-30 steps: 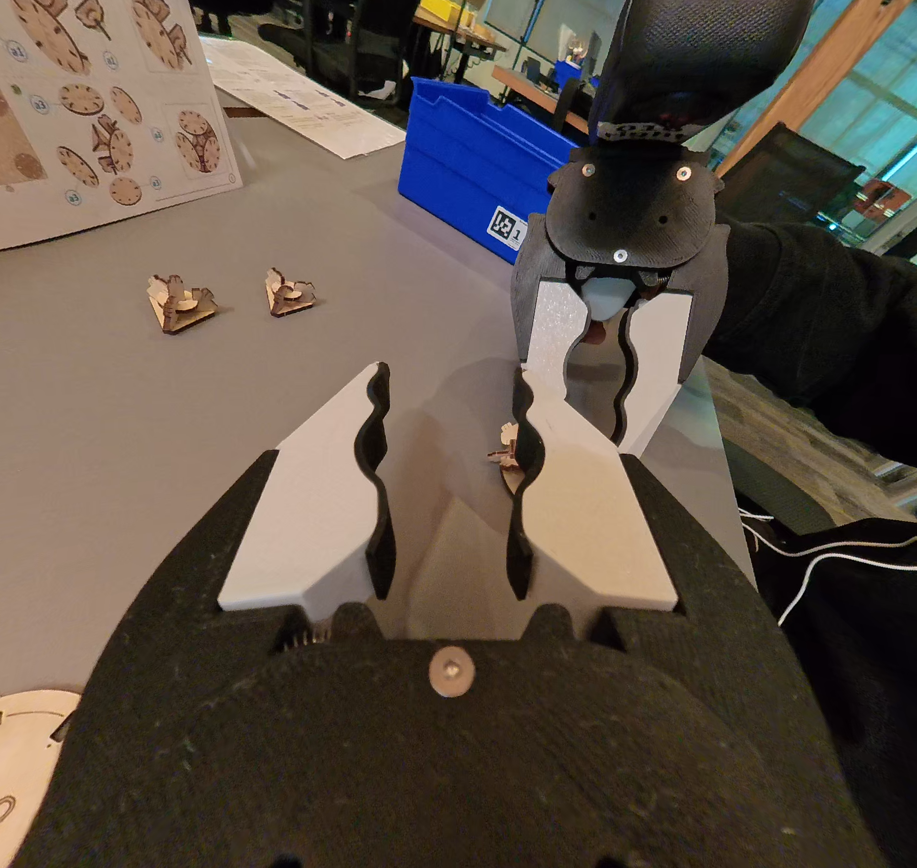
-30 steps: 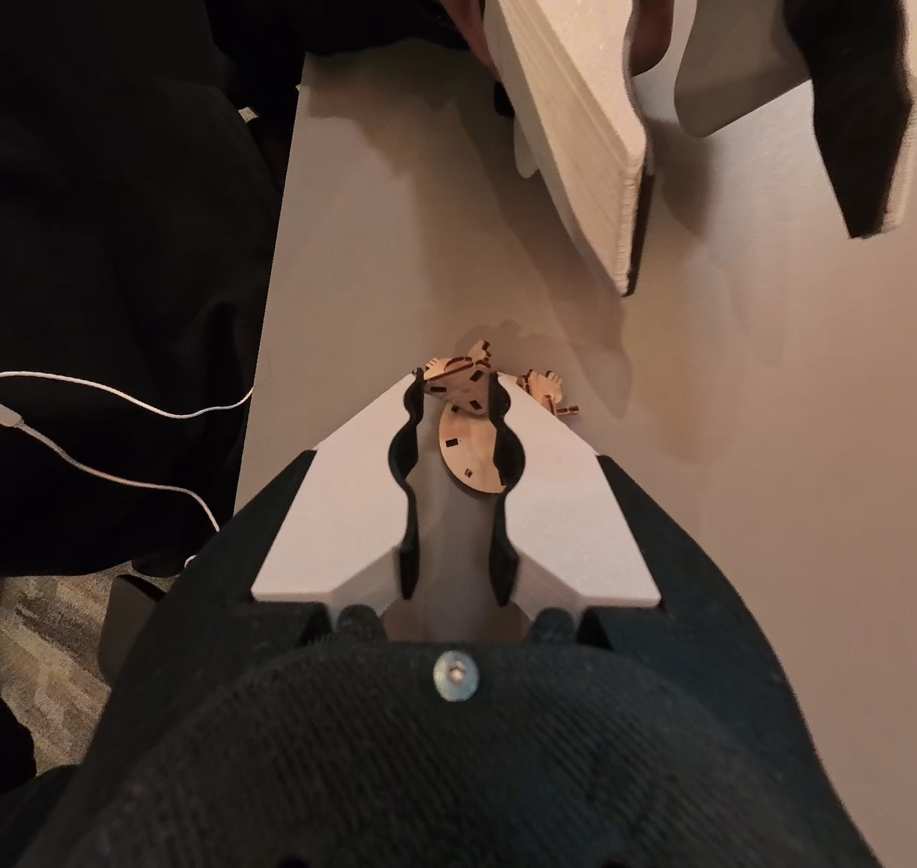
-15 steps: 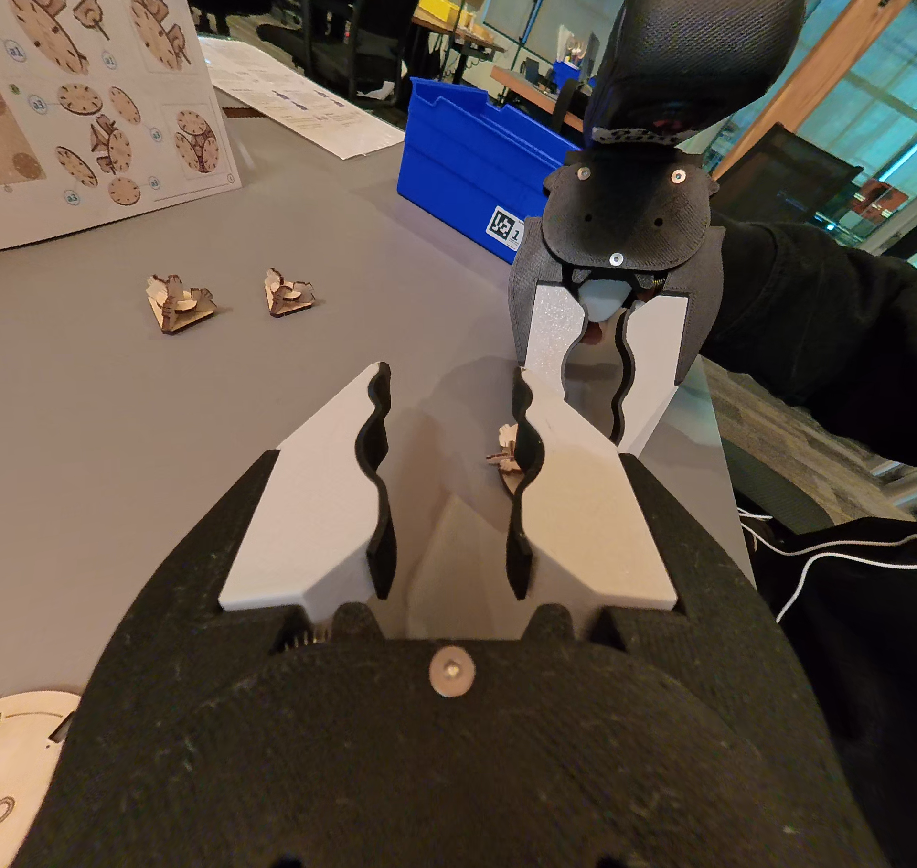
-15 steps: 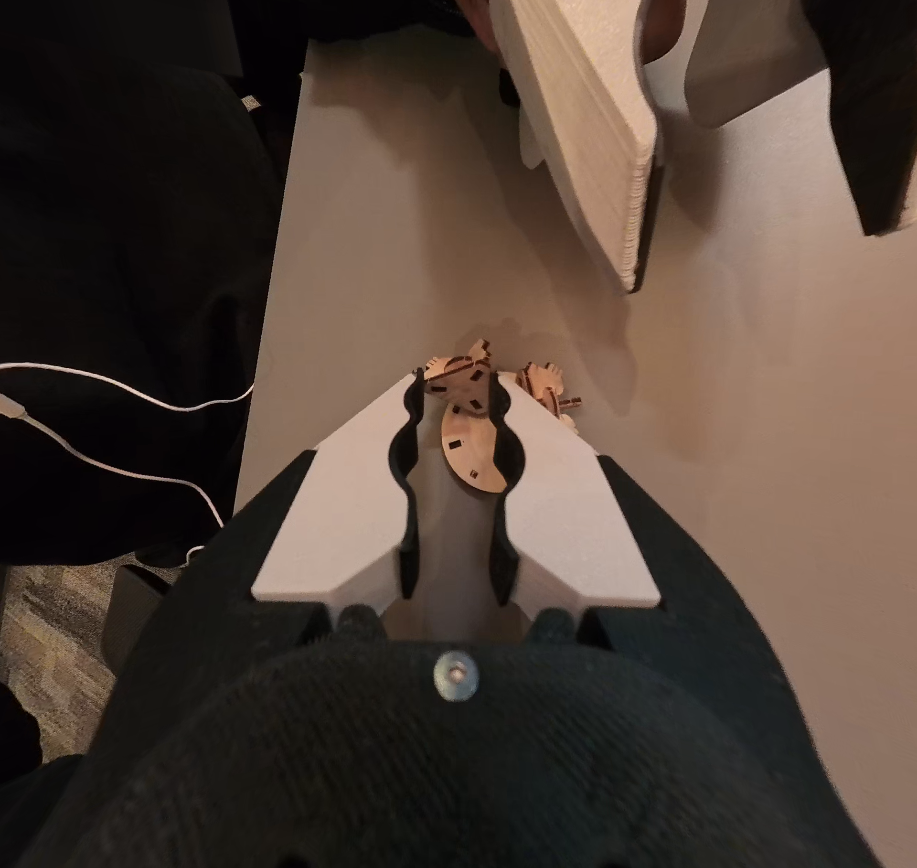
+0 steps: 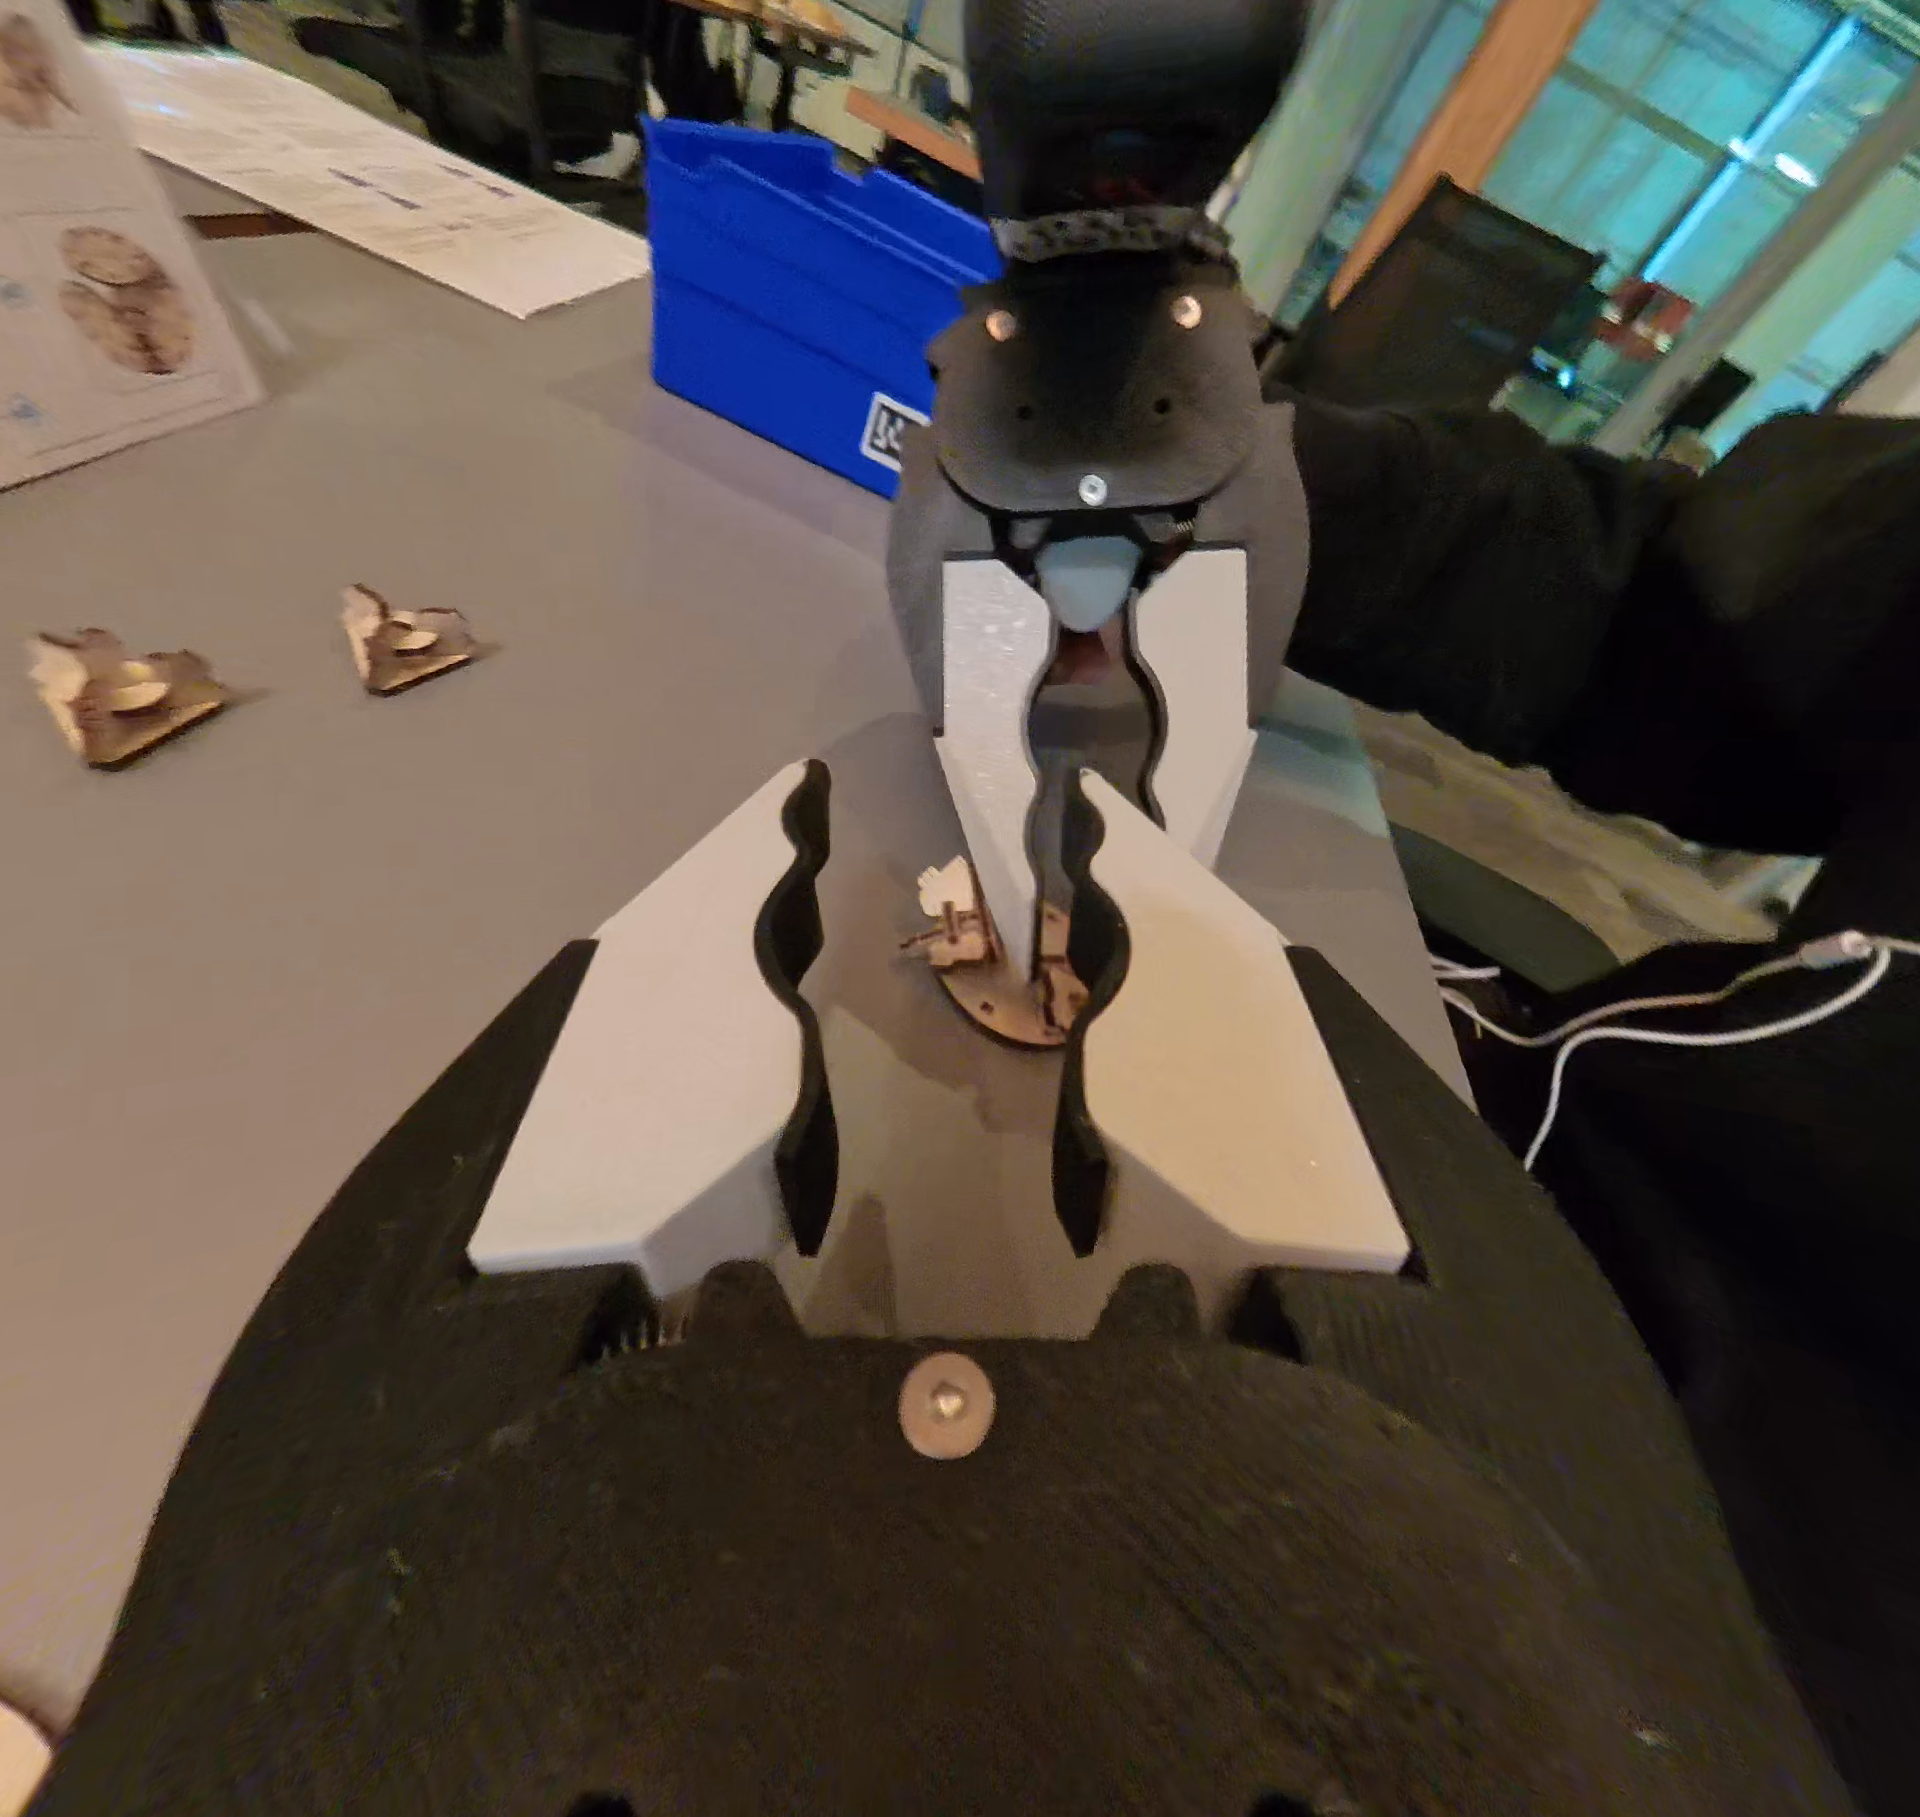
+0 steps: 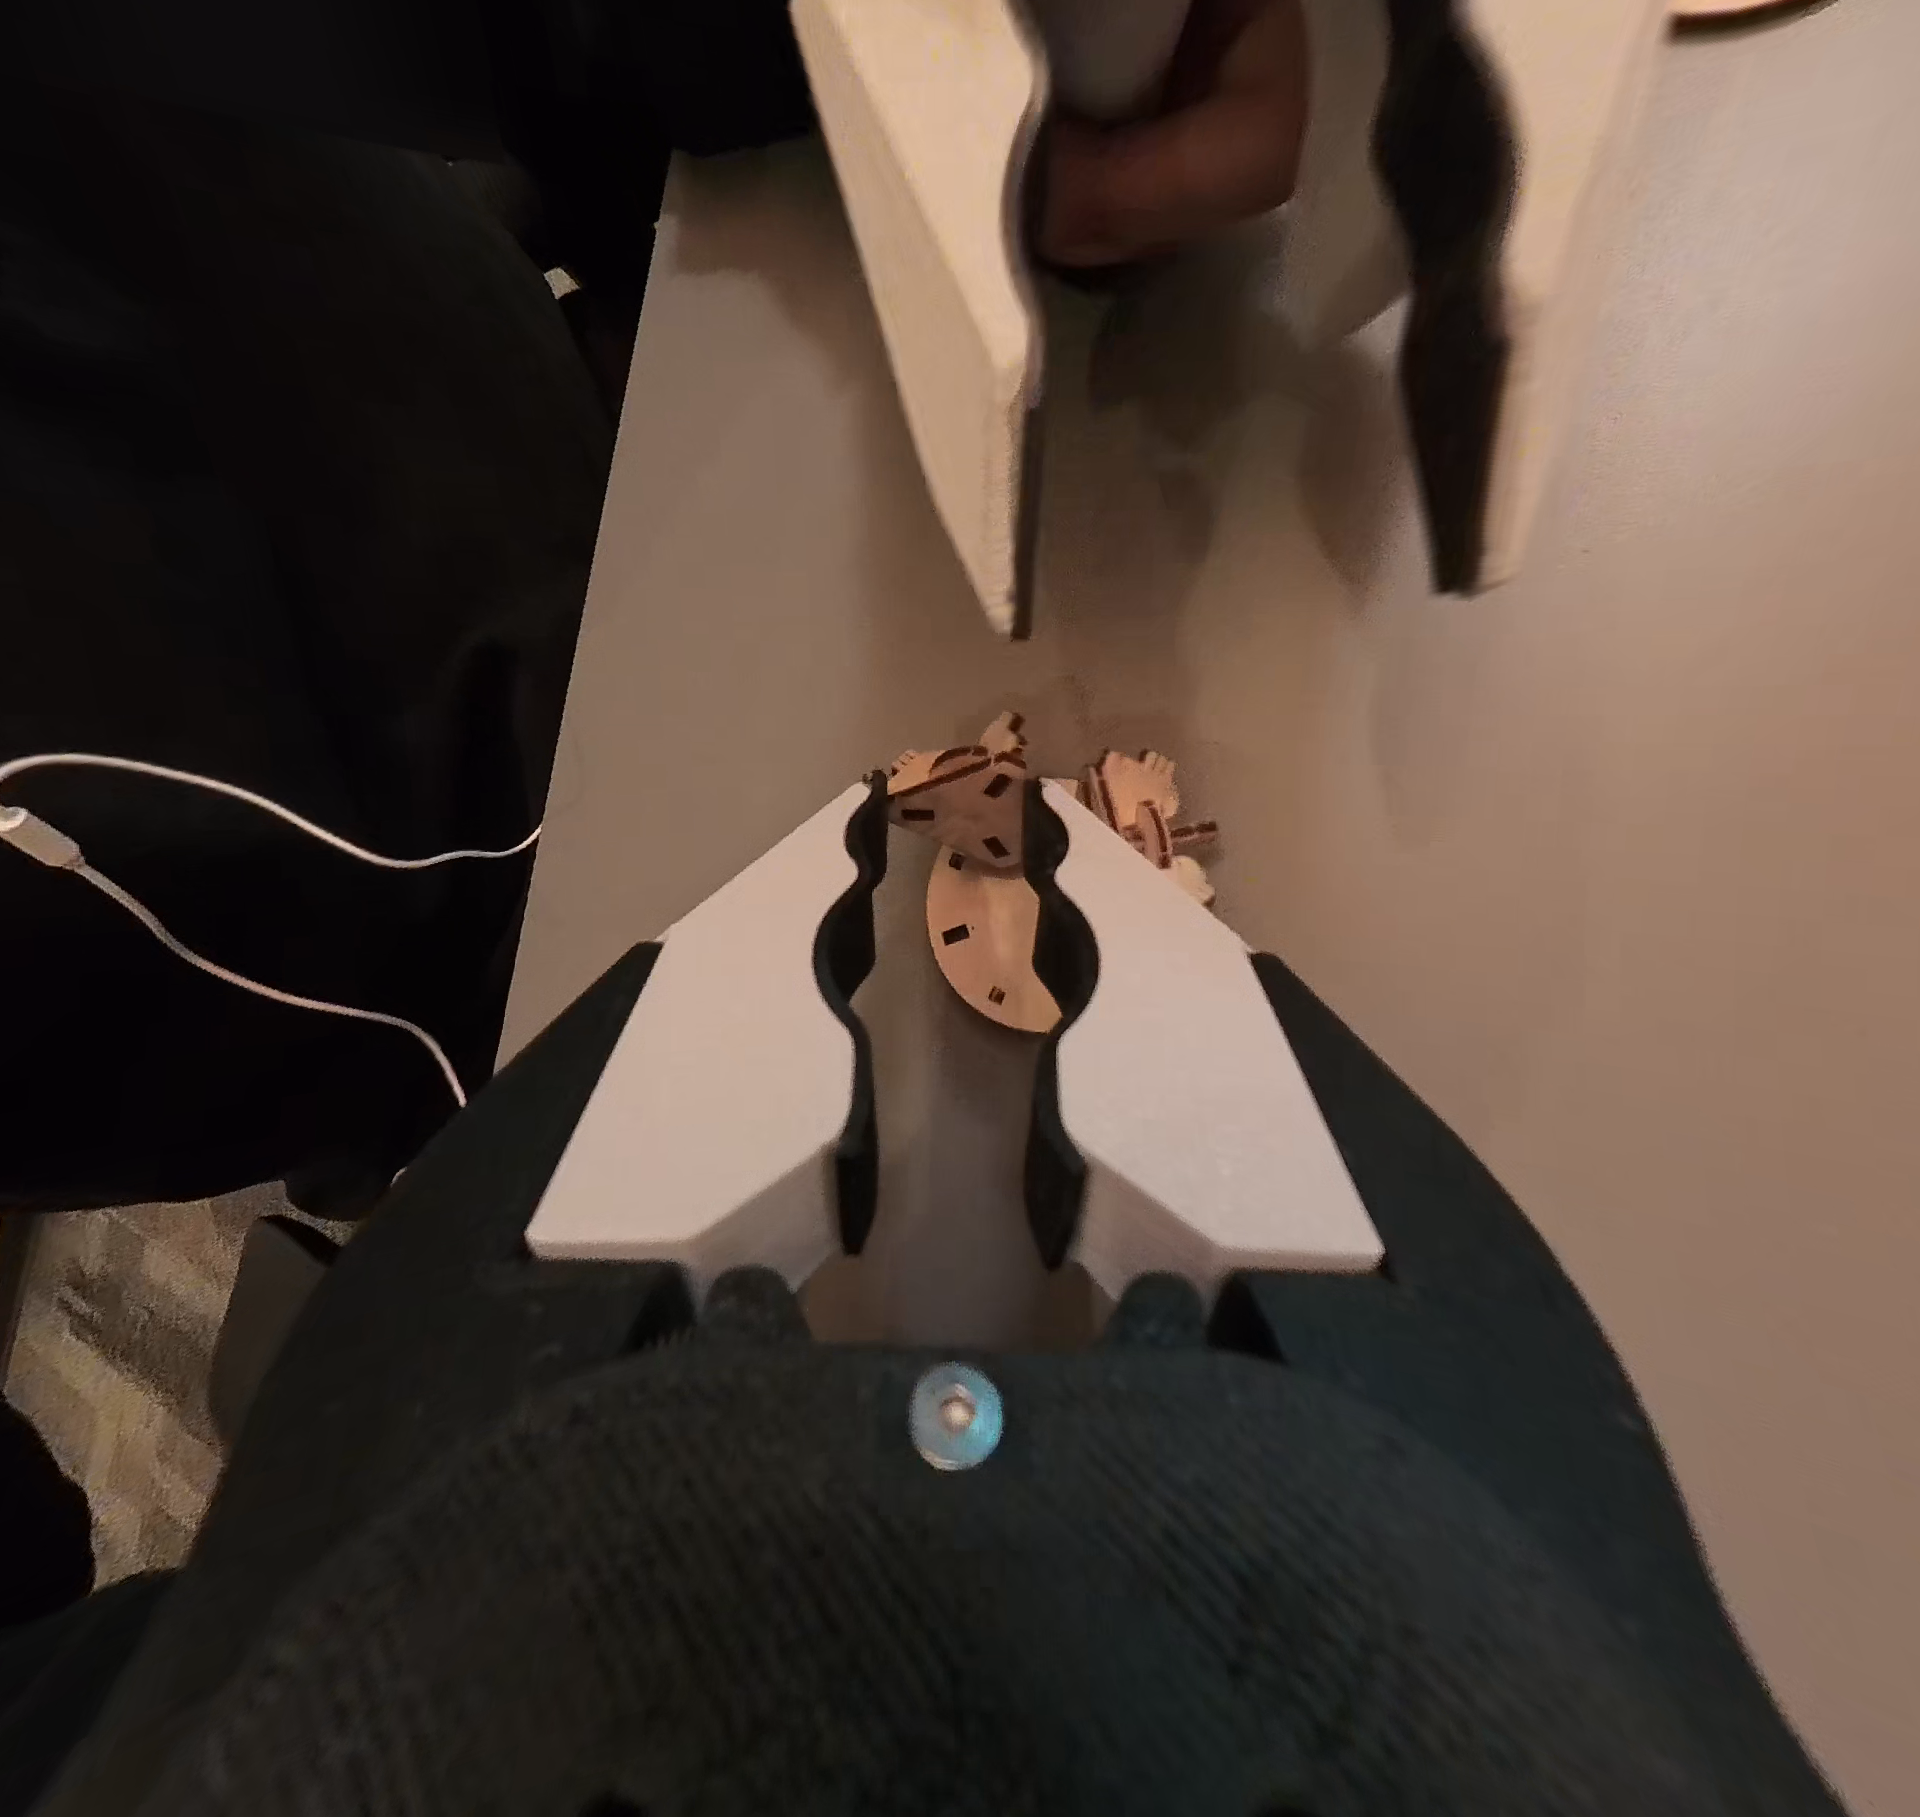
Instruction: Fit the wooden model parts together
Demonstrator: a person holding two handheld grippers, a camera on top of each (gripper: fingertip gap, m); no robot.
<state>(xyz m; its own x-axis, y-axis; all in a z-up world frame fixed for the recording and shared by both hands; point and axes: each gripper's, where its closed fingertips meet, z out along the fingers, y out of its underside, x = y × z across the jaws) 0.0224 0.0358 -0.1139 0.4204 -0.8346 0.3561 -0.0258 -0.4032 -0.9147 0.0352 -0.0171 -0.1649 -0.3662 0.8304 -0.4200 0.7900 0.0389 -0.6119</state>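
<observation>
right hand-held gripper [image 6: 956,791] clamps a triangular wooden piece [image 6: 961,796] on a disc [image 6: 987,946] at the desk [image 6: 1558,936] edge. left hand-held gripper [image 5: 945,780] is spread, empty. the piece is thin, light, likely brittle; grip its flat edges.

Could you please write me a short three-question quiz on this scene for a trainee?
1. True or false: the left gripper is clamped on a wooden part.
2. What colour is the bin? A red, B blue, C green.
3. Which gripper clamps the three-cornered wooden piece?

Key: 1 false, its jaws stand open with nothing between them. 2 B. 3 the right gripper.
</observation>
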